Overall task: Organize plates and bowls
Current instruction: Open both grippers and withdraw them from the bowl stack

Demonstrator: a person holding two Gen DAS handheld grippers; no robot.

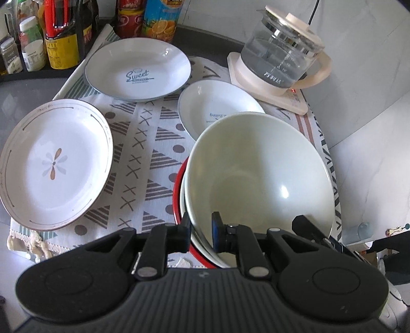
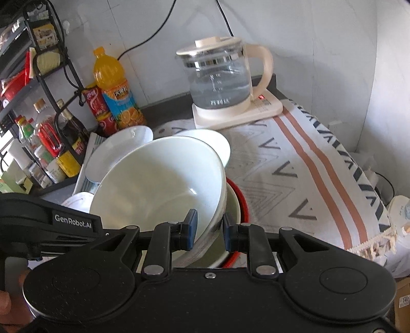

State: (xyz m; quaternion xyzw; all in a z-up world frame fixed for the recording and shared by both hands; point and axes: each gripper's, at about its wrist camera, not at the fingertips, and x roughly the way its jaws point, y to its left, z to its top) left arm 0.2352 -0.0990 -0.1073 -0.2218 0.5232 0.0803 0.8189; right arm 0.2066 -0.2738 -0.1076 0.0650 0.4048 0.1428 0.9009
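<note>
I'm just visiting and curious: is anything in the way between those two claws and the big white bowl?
Nothing visible. The left claw and the right claw each already straddle the rim of the big white bowl, which sits tilted in the red-rimmed bowl. The plates lie off to the side.

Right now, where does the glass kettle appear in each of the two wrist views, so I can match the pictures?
Left wrist view: the glass kettle is at the top right, on its cream base, behind the tilted white bowl.
Right wrist view: the glass kettle is at the top centre, against the wall, beyond the same bowl.
Shared landmark: the orange juice bottle, left of the kettle in both.
</note>
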